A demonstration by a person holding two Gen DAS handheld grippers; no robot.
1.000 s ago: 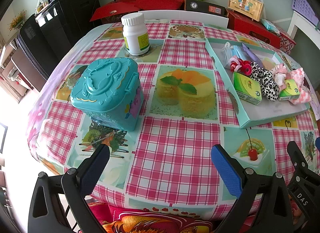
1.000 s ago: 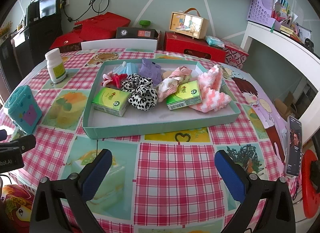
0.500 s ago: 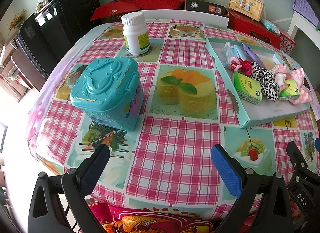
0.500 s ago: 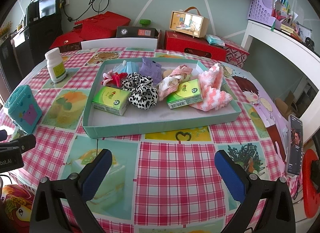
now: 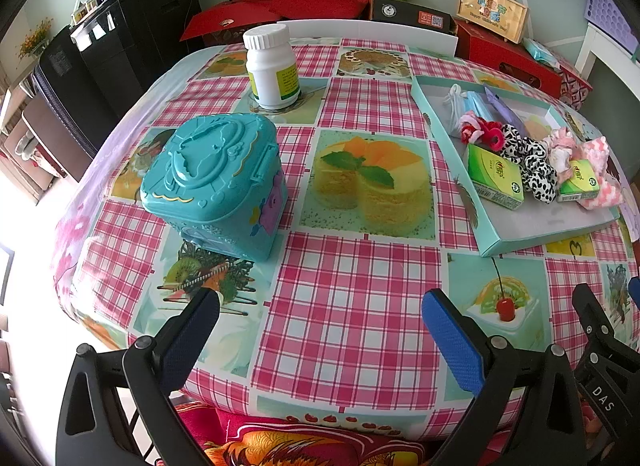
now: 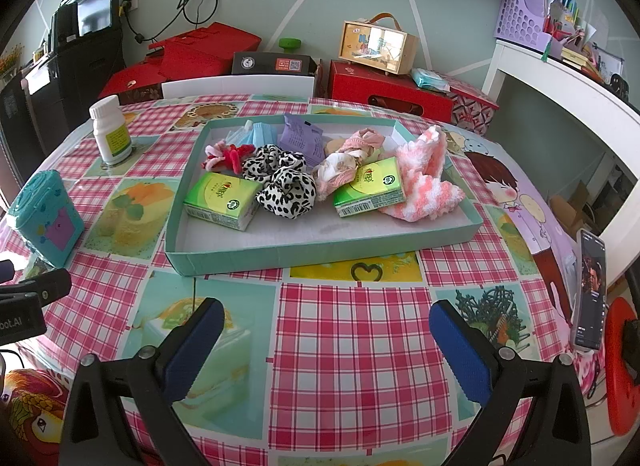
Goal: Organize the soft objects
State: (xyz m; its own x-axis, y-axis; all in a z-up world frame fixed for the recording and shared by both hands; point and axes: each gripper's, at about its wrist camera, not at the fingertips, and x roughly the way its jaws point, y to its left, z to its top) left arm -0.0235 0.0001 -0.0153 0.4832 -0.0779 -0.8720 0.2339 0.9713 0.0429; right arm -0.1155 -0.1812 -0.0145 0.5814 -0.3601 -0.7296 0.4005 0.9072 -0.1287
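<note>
A shallow teal tray (image 6: pixel 320 254) sits on the checked tablecloth. In it lie two leopard-print scrunchies (image 6: pixel 282 181), a red and pink scrunchie (image 6: pixel 226 155), a pink fluffy cloth (image 6: pixel 424 177), a pale pink scrunchie (image 6: pixel 344 161), two green tissue packs (image 6: pixel 220 199), a blue face mask (image 6: pixel 260 133) and a purple packet (image 6: pixel 302 139). The tray also shows in the left wrist view (image 5: pixel 532 236). My right gripper (image 6: pixel 322 338) is open and empty, well in front of the tray. My left gripper (image 5: pixel 320 330) is open and empty near the table's front edge.
A teal lidded plastic box (image 5: pixel 216 181) stands at the left of the table. A white pill bottle (image 5: pixel 272 65) stands behind it. A phone (image 6: pixel 590 290) lies at the table's right edge. Red boxes (image 6: pixel 388 91) and a white desk (image 6: pixel 568 89) stand beyond the table.
</note>
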